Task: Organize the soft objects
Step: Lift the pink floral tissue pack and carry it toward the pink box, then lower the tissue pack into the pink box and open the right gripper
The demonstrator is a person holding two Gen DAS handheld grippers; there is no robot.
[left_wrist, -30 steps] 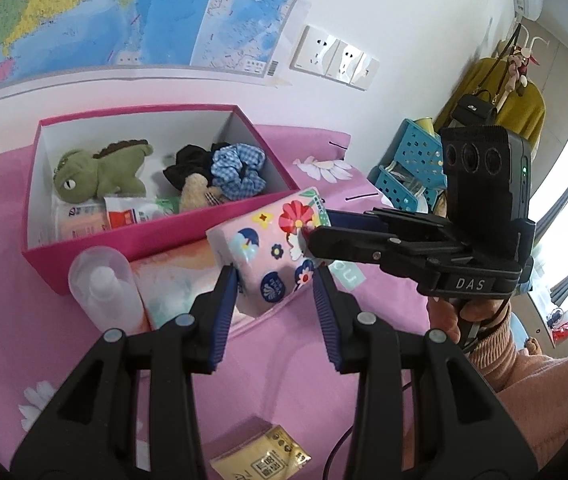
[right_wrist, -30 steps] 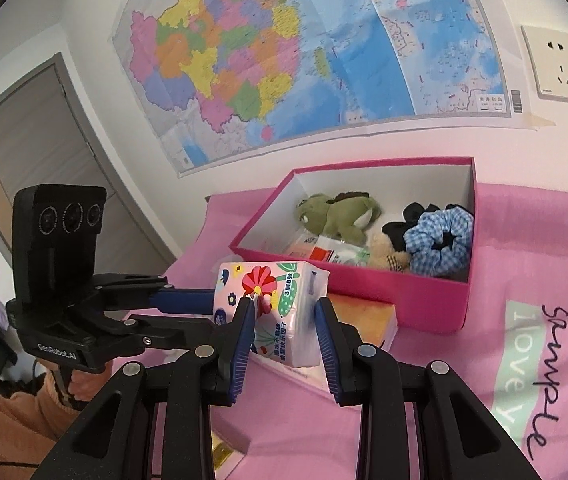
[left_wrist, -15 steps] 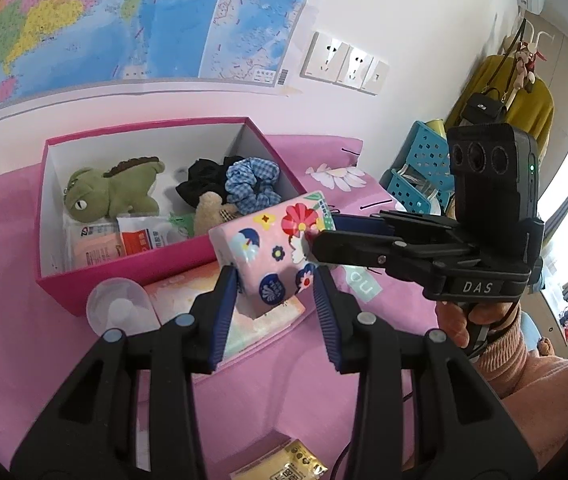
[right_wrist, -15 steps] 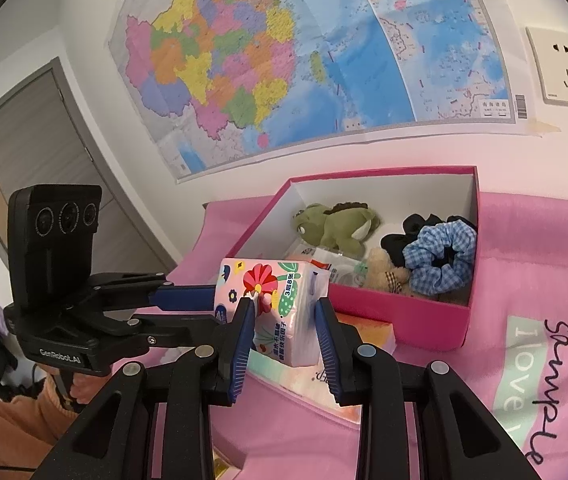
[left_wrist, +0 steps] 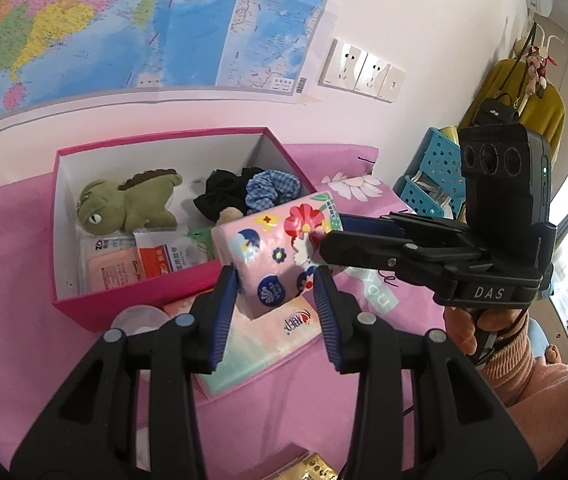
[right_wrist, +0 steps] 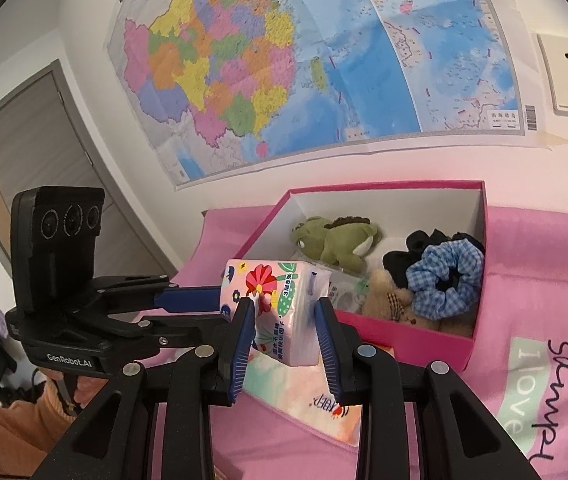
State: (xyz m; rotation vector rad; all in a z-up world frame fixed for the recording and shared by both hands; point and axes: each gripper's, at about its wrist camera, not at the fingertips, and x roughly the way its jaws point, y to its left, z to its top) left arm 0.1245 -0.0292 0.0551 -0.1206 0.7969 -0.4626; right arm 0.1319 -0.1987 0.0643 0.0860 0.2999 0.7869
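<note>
I have both grippers clamped on the floral tissue pack [left_wrist: 280,256] — left gripper [left_wrist: 276,280] and right gripper [right_wrist: 284,316] — held in the air just in front of the pink box [left_wrist: 164,304]. If my squeezes fight, the pack may buckle and drop short. I read "DAS", "GenRobot.AI", "love".

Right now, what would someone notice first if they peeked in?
The flowery tissue pack held up in the air by two claws at once, the left claw and right claw. Behind it, a pink box holds a green plush dinosaur and a blue checked scrunchie.
</note>
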